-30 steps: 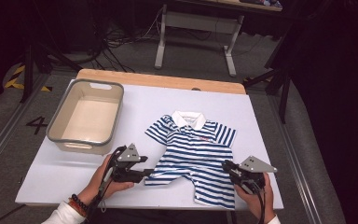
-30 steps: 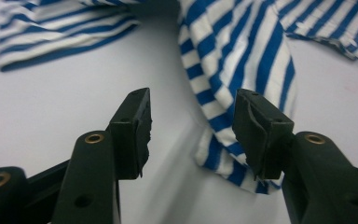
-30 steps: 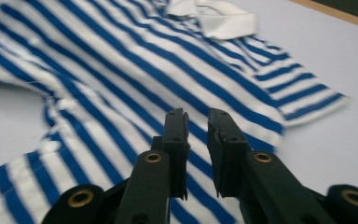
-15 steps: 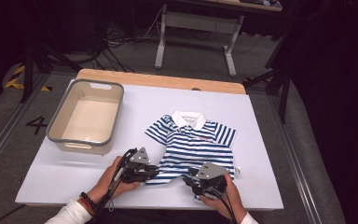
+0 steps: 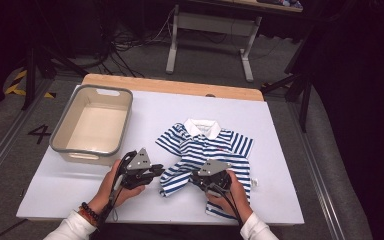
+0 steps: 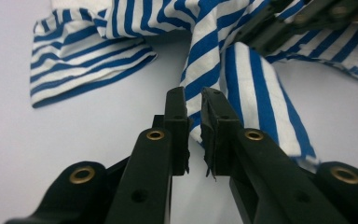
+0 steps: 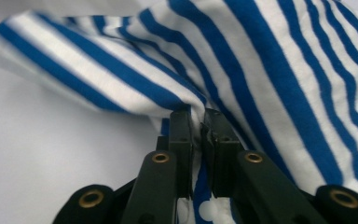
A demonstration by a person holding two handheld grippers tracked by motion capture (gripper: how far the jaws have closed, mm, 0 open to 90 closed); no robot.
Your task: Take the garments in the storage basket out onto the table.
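Striped shirt [image 5: 207, 155]: near edge of the white table [image 5: 280, 125], hem bunched. Left gripper [image 5: 156, 171] closed on its left hem fold; right gripper [image 5: 196, 180], jaws just closing, pinches the cloth at mid-hem. Grey tub [image 5: 91, 150]: far left corner, empty, apart from the shirt

A blue-and-white striped shirt [image 5: 205, 155] with a white collar [image 5: 203, 128] is seen on a white table [image 5: 290, 150], a grey-rimmed beige tub [image 5: 92, 125] at the far left.
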